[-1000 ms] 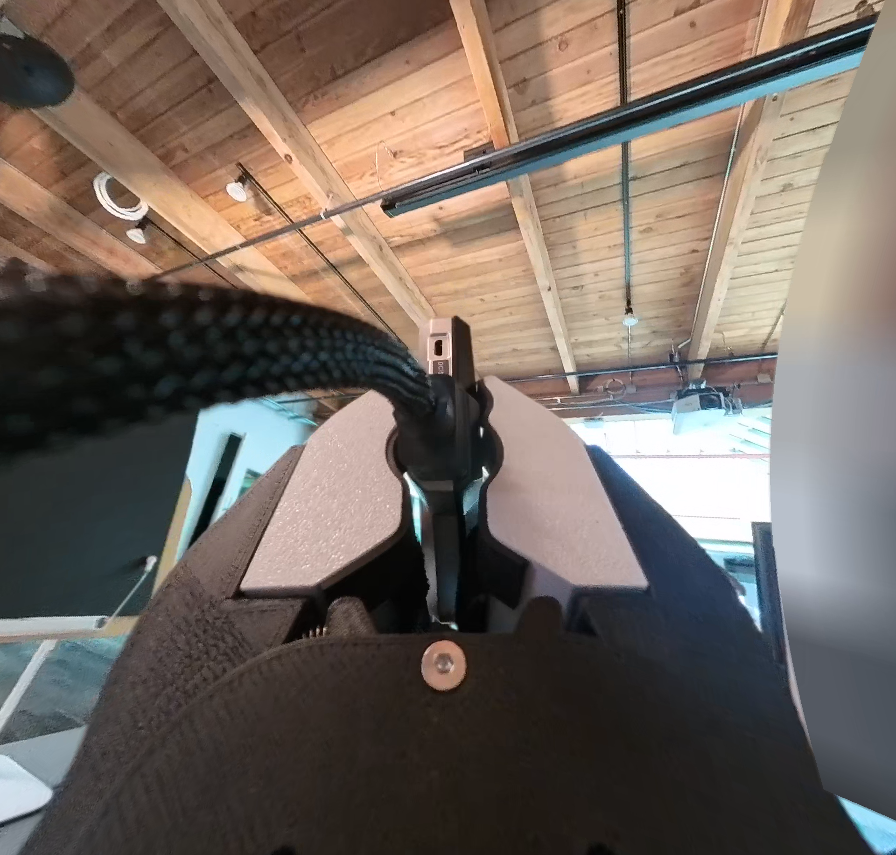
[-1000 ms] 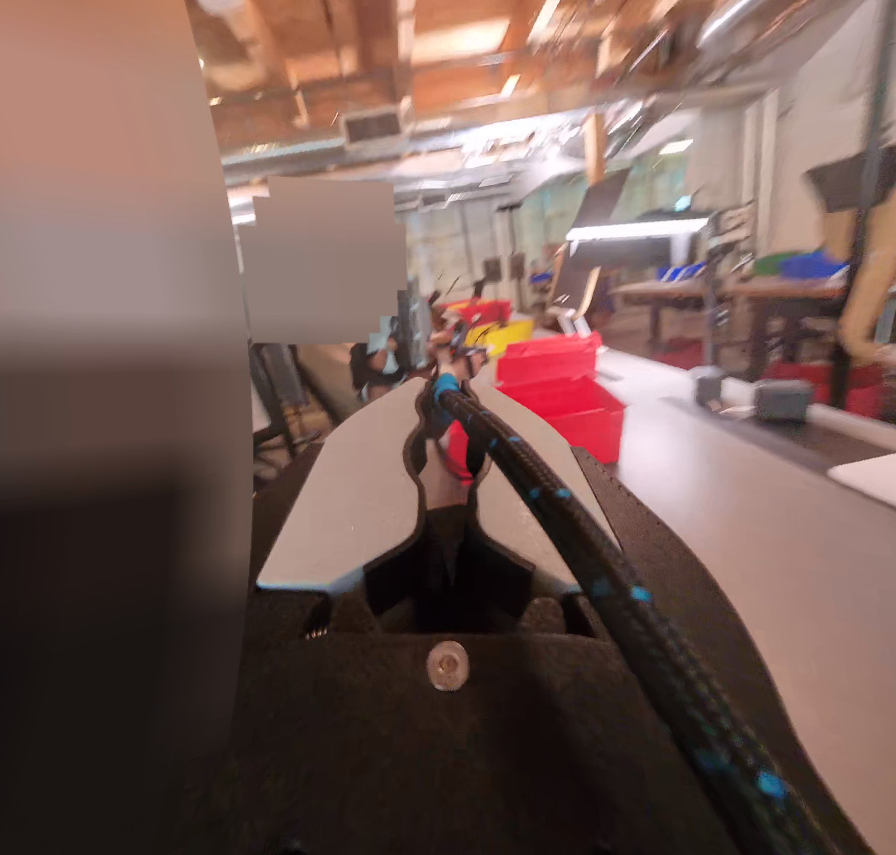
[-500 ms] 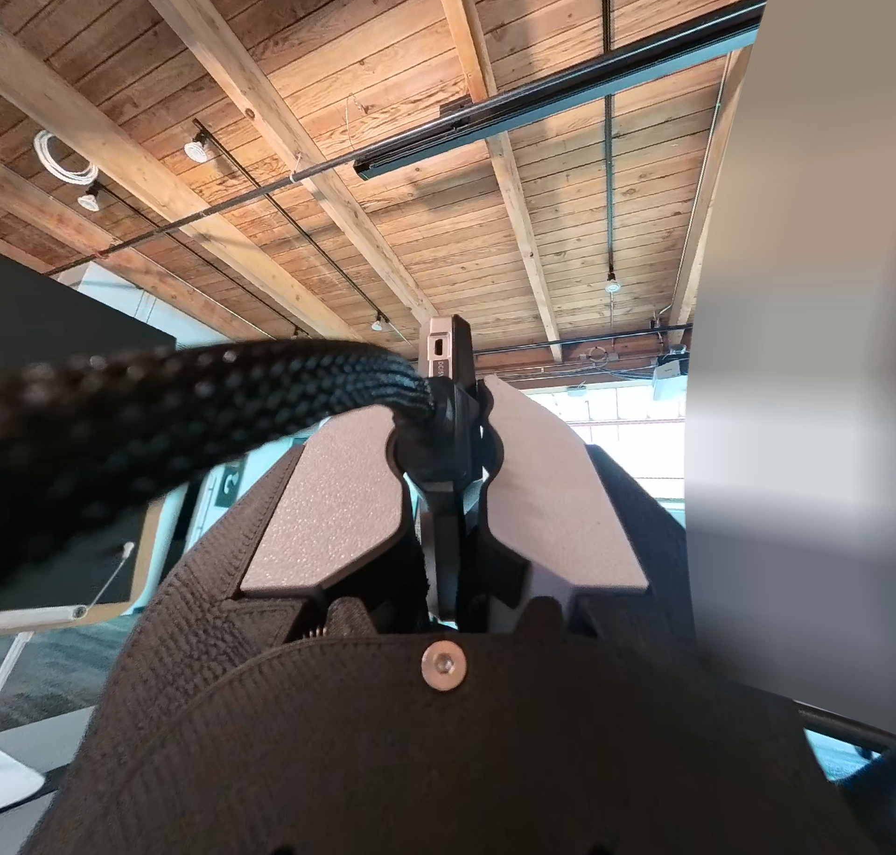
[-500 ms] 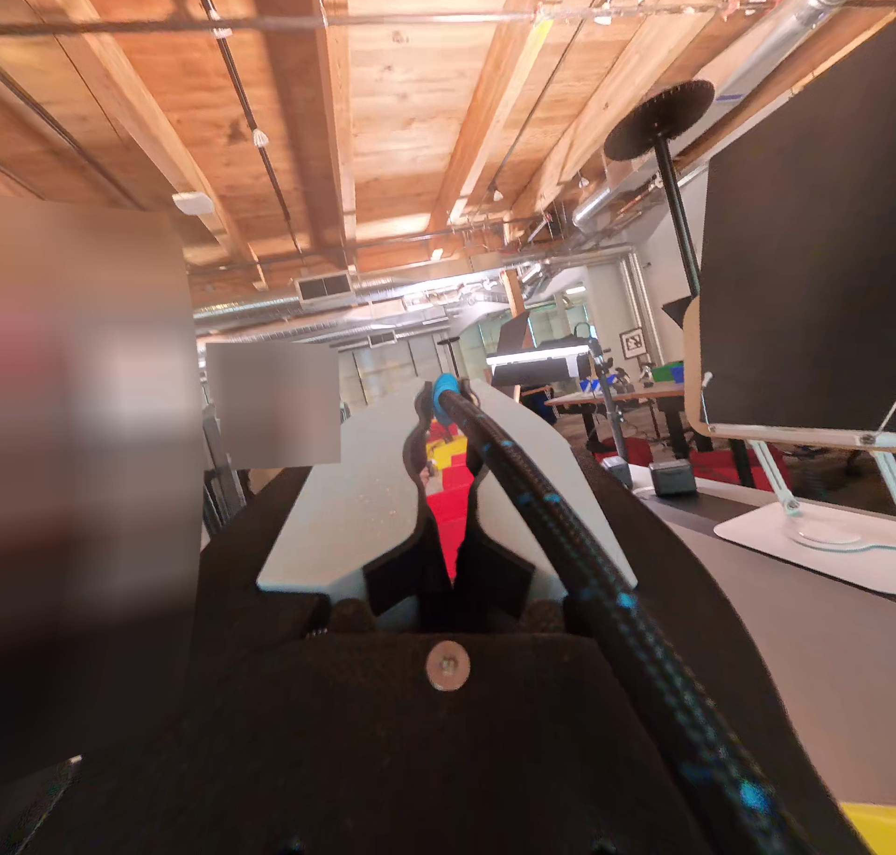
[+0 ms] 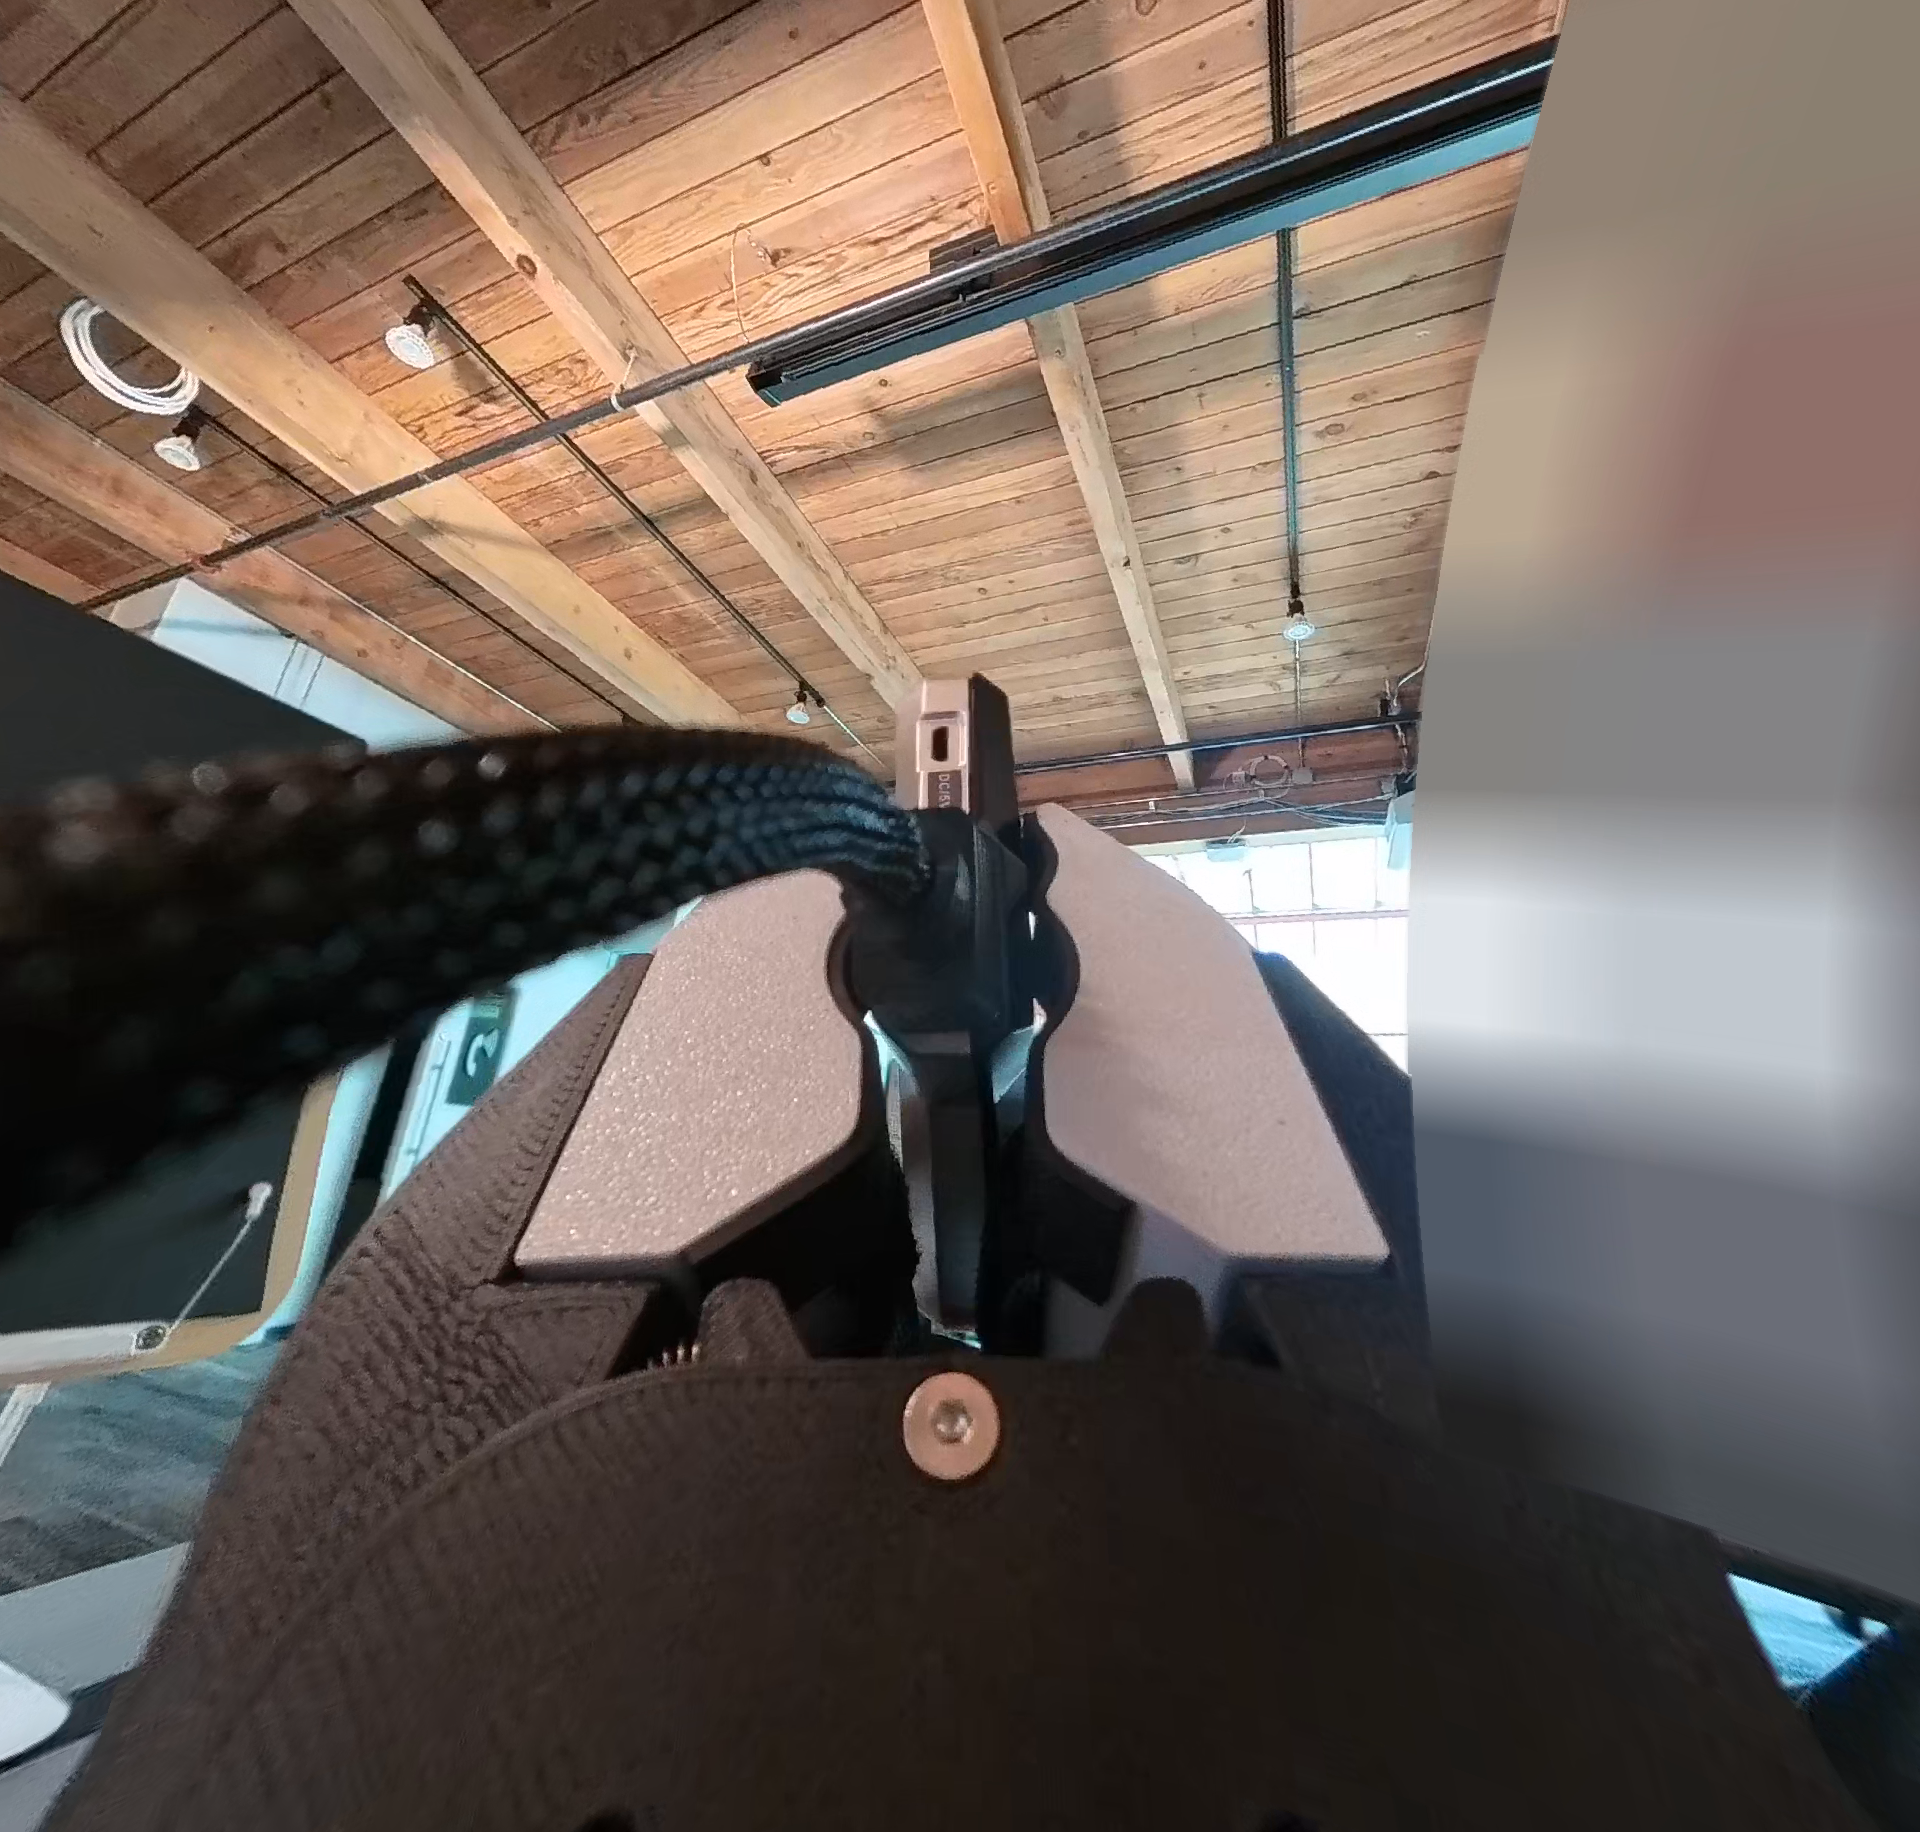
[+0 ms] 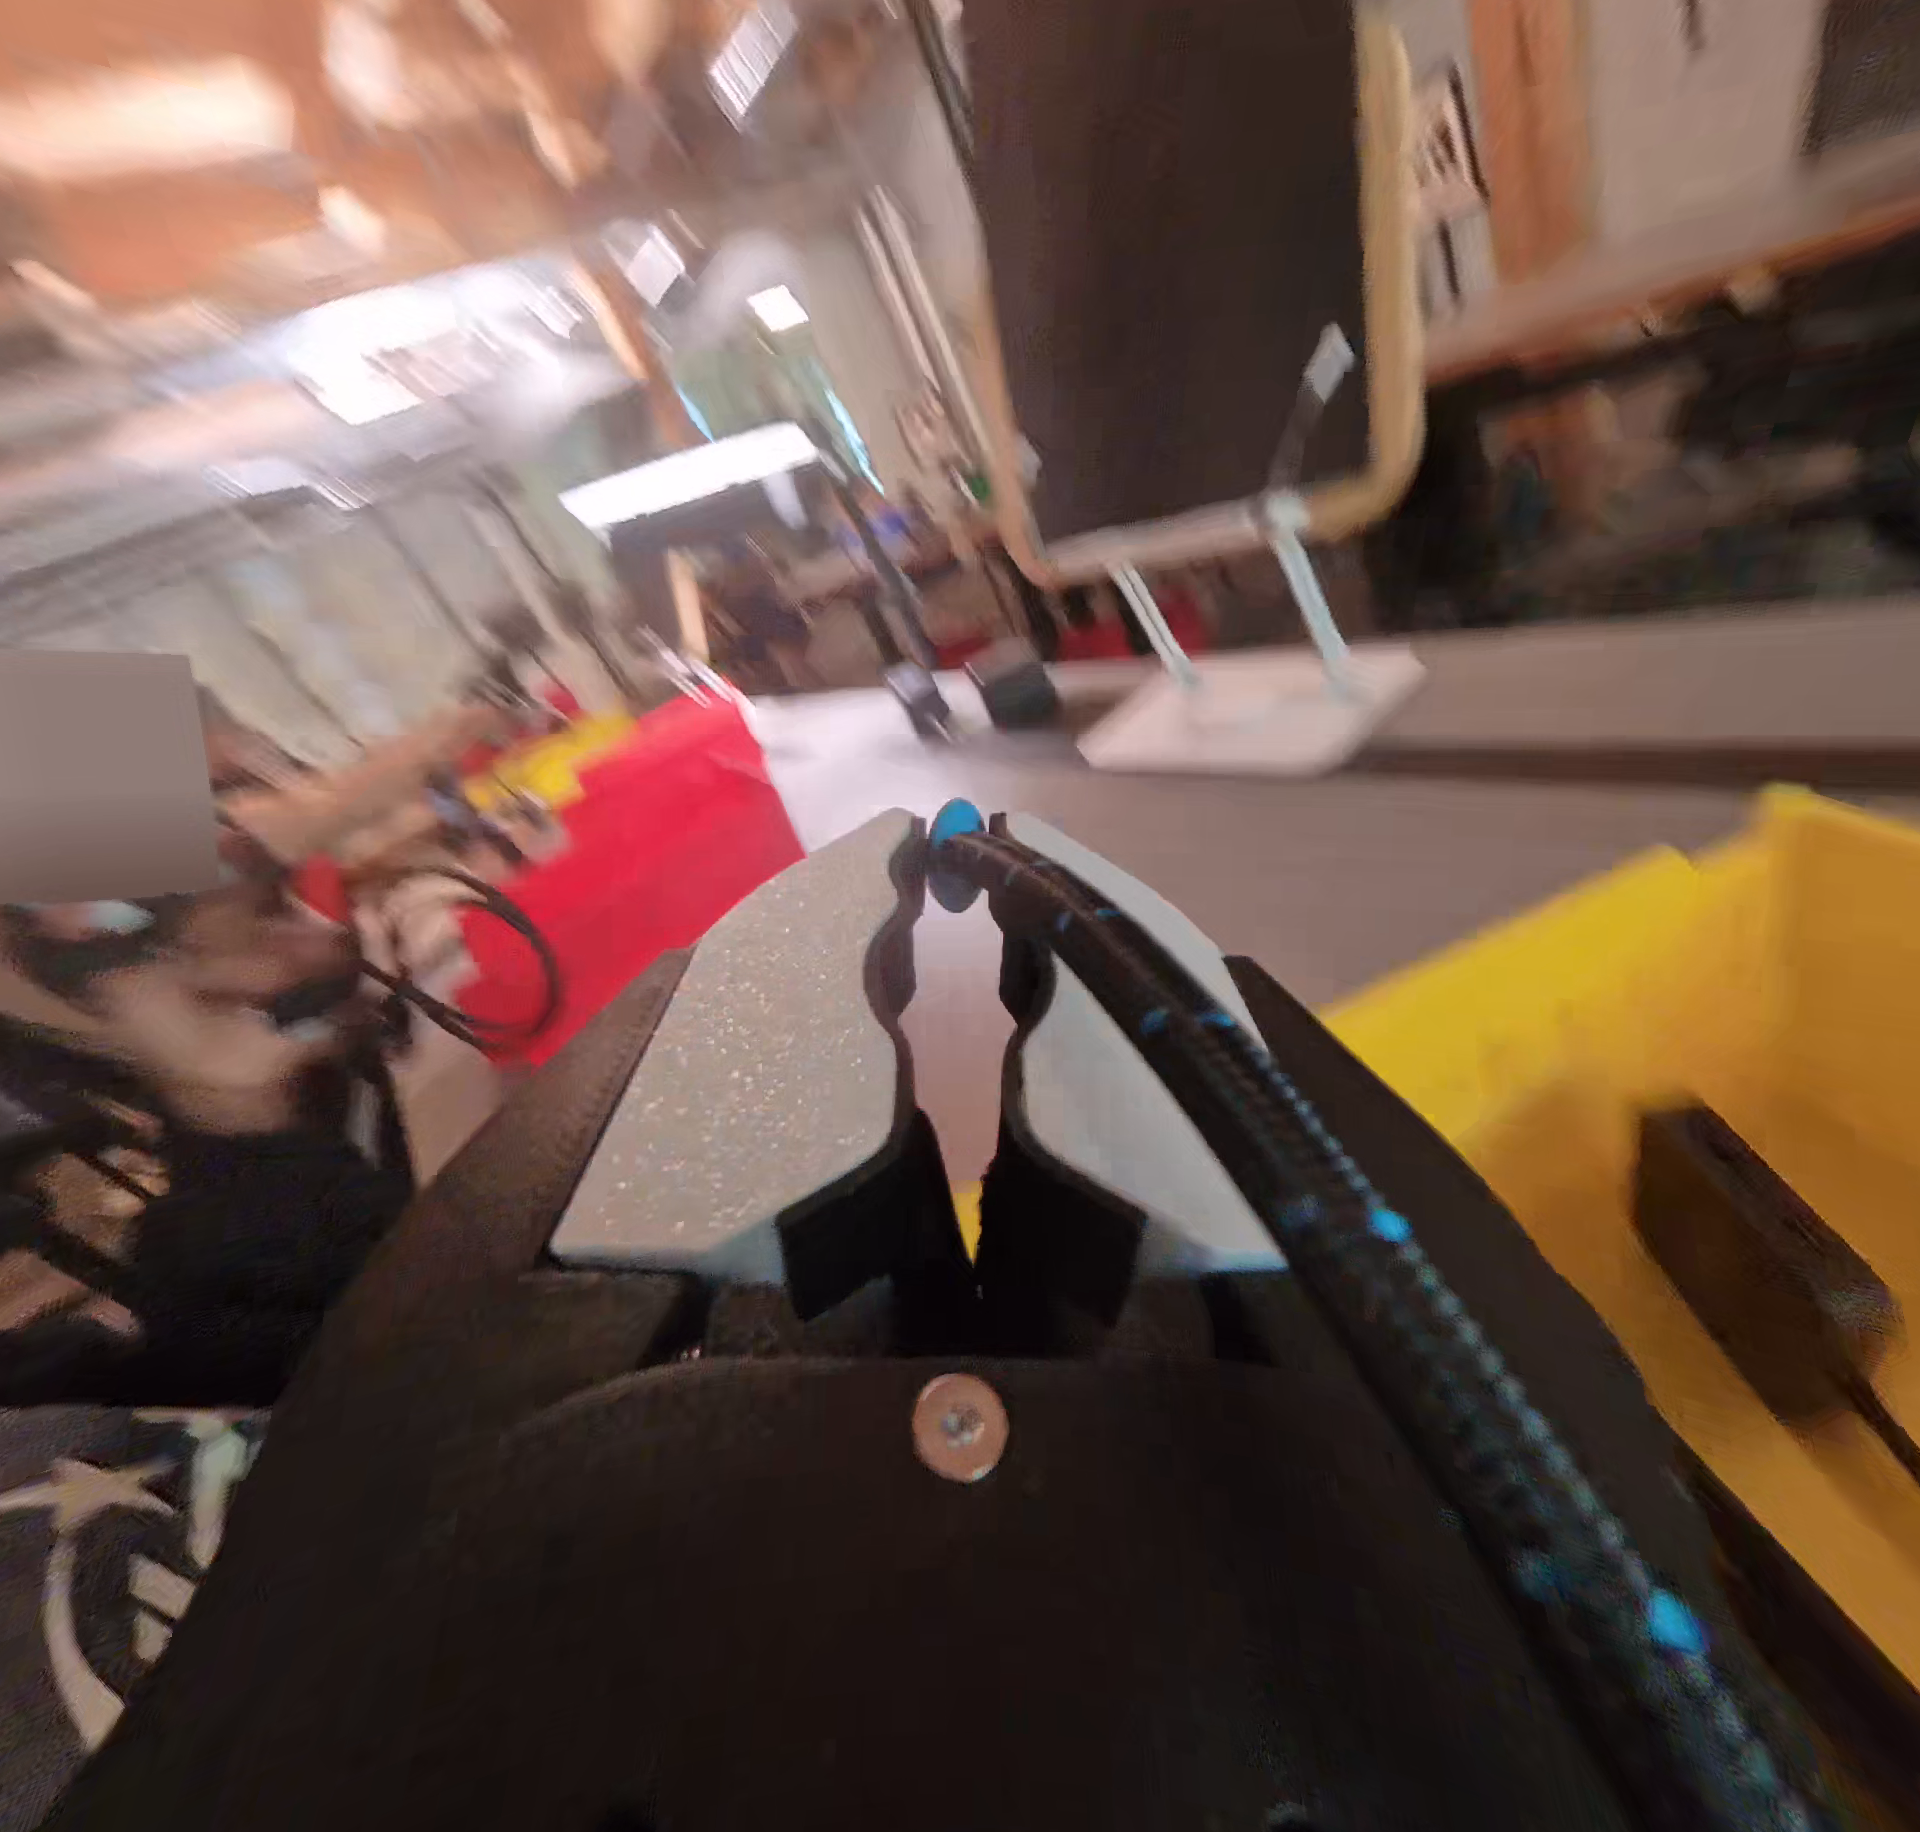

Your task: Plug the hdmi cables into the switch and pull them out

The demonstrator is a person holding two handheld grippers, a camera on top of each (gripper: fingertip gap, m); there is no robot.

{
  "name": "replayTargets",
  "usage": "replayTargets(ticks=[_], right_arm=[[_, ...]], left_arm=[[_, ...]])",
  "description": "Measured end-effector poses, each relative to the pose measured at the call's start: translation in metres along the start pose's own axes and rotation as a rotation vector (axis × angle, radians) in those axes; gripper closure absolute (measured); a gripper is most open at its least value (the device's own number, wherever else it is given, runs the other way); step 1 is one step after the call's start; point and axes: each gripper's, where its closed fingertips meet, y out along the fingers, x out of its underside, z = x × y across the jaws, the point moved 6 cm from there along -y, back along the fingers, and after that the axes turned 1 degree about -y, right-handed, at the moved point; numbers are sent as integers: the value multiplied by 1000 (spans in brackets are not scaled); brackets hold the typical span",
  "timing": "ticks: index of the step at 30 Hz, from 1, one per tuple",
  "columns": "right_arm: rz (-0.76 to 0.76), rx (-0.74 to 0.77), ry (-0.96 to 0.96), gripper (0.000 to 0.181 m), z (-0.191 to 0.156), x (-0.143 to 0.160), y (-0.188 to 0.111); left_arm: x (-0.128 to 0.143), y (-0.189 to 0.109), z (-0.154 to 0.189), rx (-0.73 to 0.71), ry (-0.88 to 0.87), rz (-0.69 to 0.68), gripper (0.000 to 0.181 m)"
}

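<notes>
In the left wrist view my left gripper (image 5: 977, 847) points up at the ceiling. It is shut on the switch (image 5: 951, 754), a thin box held edge-on with a small port on its end. A thick black braided HDMI cable (image 5: 520, 878) runs in from the left, and its black plug (image 5: 935, 941) sits in the switch's side. In the right wrist view my right gripper (image 6: 951, 837) is shut on a second black braided cable with blue flecks (image 6: 1247, 1086). Its blue end (image 6: 951, 847) sits between the fingertips, and the plug itself is hidden. The view is motion-blurred.
A yellow bin (image 6: 1558, 1055) with a black box (image 6: 1756, 1273) in it is close on the right. A red bin (image 6: 665, 847) stands to the left on the grey table (image 6: 1351, 847). A black panel (image 6: 1164, 224) on a white stand base (image 6: 1257, 712) is behind.
My right gripper has swung down from the ceiling toward the table and the yellow bin, still shut on its cable. My left gripper has shifted slightly and still holds the switch.
</notes>
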Motion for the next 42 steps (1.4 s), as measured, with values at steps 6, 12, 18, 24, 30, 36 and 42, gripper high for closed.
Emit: replayTargets(ticks=[6,12,18,24,30,36,42], right_arm=[[-634,149,-92,170,25,70,5],[-925,191,-118,169,29,105,2],[-1084,336,-176,142,40,116,-7],[-998,367,-334,122,17,90,-23],[-513,654,-541,116,25,19,-60],[-529,798,-413,125,80,26,-89],[-780,809,-458,165,83,50,-93]], left_arm=[[4,2,3,12,4,-13,158],[5,1,2,9,-15,-12,158],[8,3,5,17,-1,-25,158],[12,3,3,12,-16,-31,158],[10,3,6,20,-14,-24,158],[10,4,11,30,-8,-26,158],[11,4,10,29,-7,-33,158]])
